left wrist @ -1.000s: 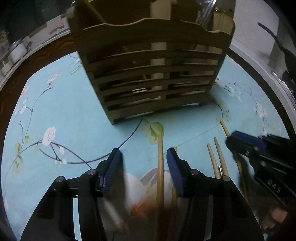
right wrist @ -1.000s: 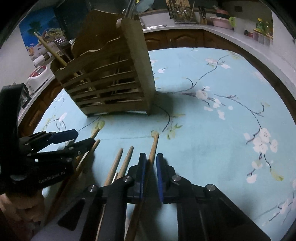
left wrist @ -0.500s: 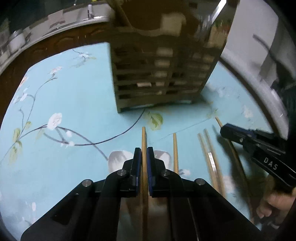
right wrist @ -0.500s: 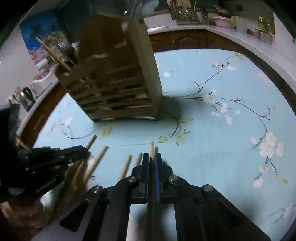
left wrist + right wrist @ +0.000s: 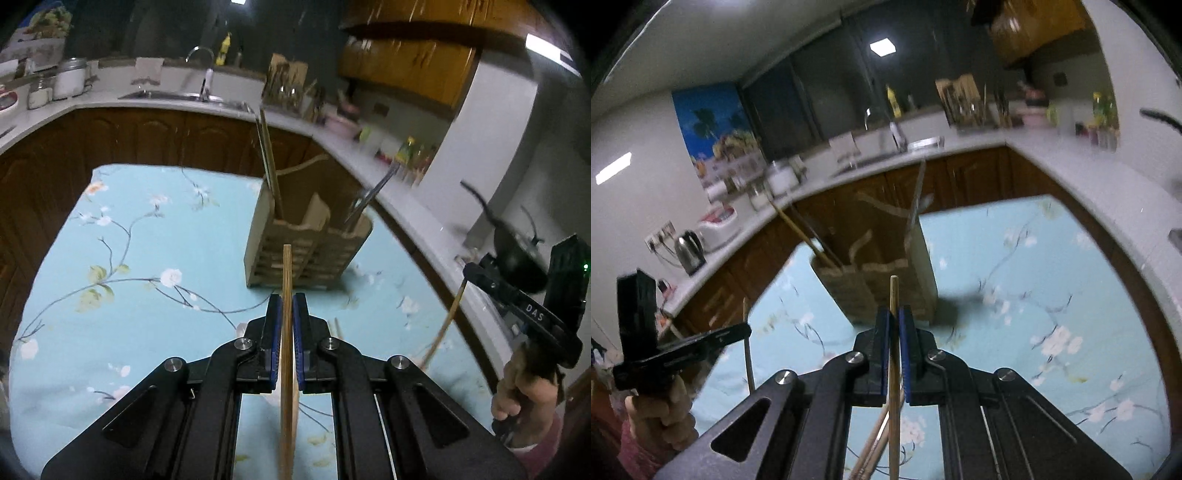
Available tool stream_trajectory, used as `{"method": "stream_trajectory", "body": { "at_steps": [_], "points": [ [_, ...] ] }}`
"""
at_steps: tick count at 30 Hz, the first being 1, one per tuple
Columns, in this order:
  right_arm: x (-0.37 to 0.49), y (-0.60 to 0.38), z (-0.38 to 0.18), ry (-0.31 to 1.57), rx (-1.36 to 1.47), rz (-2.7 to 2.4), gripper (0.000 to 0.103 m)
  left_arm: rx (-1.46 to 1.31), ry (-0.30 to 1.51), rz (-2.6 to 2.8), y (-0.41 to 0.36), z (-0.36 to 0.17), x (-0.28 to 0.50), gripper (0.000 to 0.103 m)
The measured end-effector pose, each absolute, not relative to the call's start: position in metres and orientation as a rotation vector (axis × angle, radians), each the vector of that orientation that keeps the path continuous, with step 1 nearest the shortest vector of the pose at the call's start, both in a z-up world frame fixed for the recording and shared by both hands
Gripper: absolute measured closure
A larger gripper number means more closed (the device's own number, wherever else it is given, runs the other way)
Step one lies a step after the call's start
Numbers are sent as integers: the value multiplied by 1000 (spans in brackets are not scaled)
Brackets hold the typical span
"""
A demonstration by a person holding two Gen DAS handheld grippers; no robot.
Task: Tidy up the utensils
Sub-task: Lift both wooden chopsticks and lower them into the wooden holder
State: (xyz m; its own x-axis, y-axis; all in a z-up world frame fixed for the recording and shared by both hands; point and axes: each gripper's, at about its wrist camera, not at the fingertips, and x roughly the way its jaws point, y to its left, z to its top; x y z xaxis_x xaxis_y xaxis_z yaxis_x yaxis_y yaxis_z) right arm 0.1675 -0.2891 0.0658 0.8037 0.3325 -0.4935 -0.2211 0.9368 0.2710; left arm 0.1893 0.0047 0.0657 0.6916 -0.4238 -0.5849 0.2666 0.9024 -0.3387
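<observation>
Each tool is clamping one chopstick lengthwise for end-first insertion. The left gripper (image 5: pixel 287 314) is gripping a chopstick (image 5: pixel 286 332); the right gripper (image 5: pixel 894 325) is gripping another chopstick (image 5: pixel 894 350). The wooden holder (image 5: pixel 306 254) is standing at 12 o'clock on the tablecloth (image 5: pixel 147 295); spare chopsticks (image 5: pixel 875 446) are lying at 6 o'clock.

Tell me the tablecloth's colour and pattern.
The tablecloth is light blue with white blossoms on branches, clearest in the left wrist view.

Slatted holder (image 5: pixel 308 254): bare matt wood. Chopstick (image 5: pixel 286 332): smooth pale wood. Tablecloth (image 5: pixel 147 295): printed matt cloth; gripper pads (image 5: pixel 274 332): blue, rubbery.
</observation>
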Motion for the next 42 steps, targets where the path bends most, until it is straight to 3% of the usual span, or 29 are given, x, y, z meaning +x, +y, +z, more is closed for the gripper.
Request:
{"method": "stream_trajectory", "body": {
  "at_steps": [8, 25, 42],
  "points": [
    [154, -291, 105, 457, 192, 296, 98, -250, 628, -394, 18, 94, 170, 98],
    [169, -288, 127, 382, 191, 297, 98, -290, 430, -357, 26, 146, 177, 98],
    [238, -289, 169, 234, 229, 240, 98, -271, 178, -216, 0, 195, 259, 98]
  ]
}}
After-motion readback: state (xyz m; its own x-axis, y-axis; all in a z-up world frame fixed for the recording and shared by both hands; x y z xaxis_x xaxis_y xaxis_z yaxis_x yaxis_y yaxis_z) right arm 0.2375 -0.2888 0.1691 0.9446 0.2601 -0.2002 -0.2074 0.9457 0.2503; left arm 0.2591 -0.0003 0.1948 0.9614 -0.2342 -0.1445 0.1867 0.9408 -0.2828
